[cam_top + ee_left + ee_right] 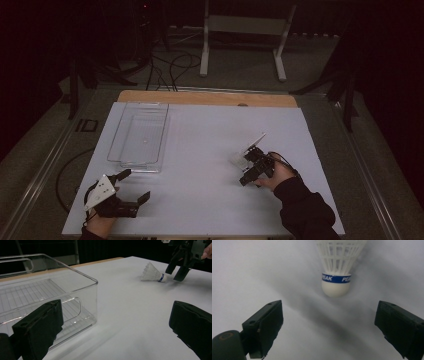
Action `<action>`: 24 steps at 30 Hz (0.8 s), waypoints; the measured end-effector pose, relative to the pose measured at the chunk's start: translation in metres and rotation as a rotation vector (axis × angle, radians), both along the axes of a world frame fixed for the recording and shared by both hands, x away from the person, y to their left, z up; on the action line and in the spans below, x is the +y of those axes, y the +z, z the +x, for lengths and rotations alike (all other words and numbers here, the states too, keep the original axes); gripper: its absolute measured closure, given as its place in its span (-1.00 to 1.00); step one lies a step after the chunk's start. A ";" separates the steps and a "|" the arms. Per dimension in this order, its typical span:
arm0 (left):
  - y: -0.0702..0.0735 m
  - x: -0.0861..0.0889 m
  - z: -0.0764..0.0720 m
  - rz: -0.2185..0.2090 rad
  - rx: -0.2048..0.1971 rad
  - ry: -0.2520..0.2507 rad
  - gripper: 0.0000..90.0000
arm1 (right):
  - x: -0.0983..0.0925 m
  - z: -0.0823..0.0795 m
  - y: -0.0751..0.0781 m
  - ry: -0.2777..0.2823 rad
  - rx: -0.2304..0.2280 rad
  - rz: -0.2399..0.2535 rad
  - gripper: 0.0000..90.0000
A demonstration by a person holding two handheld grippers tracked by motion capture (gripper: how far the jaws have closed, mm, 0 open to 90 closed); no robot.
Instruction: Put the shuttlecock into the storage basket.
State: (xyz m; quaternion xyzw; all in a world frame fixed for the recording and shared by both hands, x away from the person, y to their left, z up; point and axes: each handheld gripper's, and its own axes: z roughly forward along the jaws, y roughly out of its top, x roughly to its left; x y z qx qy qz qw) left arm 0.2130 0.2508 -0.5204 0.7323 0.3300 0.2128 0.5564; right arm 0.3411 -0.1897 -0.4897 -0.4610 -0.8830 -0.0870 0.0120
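This is looking like a lab or recording studio rather than a home. Black curtains (pixel 45 45) are hanging around a dim room, cables (pixel 170 67) are trailing over the grey floor (pixel 240 70), and a white metal stand (pixel 245 30) is standing behind the surface (pixel 210 150), which is lying under a plain white sheet with a wooden edge (pixel 200 97) showing.

We see the box (pixel 137 135) on the table (pixel 210 140) at the left, the shuttlecock (pixel 336 270) lying well apart at the right, just before the right gripper (pixel 248 176).
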 end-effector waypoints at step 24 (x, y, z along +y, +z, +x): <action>0.000 0.000 0.000 -0.007 0.003 -0.005 -1.00 | 0.009 0.015 -0.008 -0.015 -0.011 -0.060 -0.17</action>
